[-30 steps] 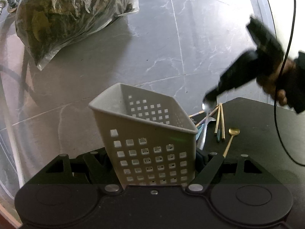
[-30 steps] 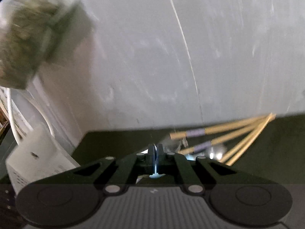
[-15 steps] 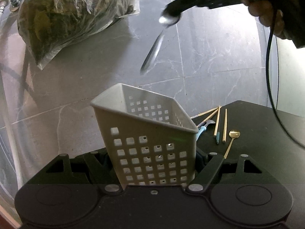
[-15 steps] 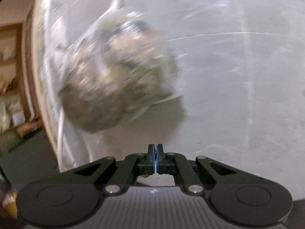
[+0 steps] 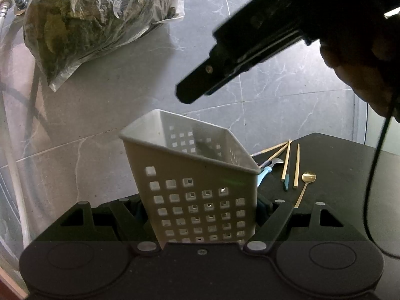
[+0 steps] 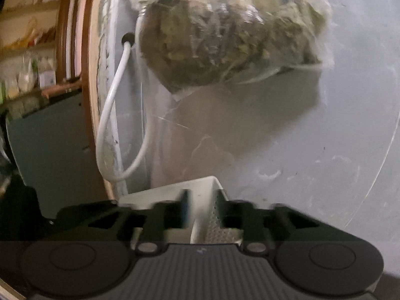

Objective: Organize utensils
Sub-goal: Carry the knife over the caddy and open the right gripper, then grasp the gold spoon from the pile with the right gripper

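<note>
A: Where's the basket (image 5: pixel 200 187)?
B: Pinched in the left hand-held gripper (image 5: pixel 200 215), tilted, at the desk's (image 5: pixel 337 175) left edge.
A: And the right hand-held gripper (image 6: pixel 201 212)?
B: Above the basket's mouth, jaws opening, nothing between them, I think; it's blurred. Chopsticks (image 5: pixel 290 165) and spoon (image 5: pixel 306 185) lie lengthwise near the far edge, on its side.

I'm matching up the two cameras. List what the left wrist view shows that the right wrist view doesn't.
Only the left wrist view: chopsticks and a gold spoon on the black table, and the left hand-held gripper clamping the basket. Only the right wrist view: a white cable and shelves at the left edge. Both: the white perforated basket, the plastic bag and the right hand-held gripper, jaws opening, empty.
</note>
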The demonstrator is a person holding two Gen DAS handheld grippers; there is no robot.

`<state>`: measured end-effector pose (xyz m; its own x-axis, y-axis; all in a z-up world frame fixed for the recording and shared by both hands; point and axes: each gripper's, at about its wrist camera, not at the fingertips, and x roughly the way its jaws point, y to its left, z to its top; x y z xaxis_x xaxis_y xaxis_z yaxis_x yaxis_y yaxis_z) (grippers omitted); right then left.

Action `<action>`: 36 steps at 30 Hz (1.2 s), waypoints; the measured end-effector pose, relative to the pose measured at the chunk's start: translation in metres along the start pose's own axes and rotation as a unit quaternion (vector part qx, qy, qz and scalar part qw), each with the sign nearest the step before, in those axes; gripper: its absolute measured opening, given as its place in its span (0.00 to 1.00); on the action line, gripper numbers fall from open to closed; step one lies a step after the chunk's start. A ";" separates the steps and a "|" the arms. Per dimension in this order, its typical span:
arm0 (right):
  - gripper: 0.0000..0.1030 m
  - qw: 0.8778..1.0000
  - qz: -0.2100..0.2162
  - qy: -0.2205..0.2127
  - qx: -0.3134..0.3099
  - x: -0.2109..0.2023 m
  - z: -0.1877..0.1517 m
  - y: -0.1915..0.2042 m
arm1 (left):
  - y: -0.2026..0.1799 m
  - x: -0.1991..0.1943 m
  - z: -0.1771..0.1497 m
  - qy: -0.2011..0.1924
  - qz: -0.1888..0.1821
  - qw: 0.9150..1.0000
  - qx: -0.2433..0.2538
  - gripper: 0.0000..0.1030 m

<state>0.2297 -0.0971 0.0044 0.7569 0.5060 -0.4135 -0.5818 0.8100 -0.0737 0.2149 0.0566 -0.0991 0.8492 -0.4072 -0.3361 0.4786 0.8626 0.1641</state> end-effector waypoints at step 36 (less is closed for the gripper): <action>0.11 0.968 -0.113 0.132 0.183 0.011 -0.174 -0.157 | -0.009 0.002 0.008 0.018 0.018 1.000 0.007 0.77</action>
<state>0.2771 -0.2701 -0.1466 0.7224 0.2500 -0.6447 -0.2298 0.9662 0.1172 0.2143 0.0453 -0.0935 0.8571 -0.3649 -0.3637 0.4514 0.8722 0.1887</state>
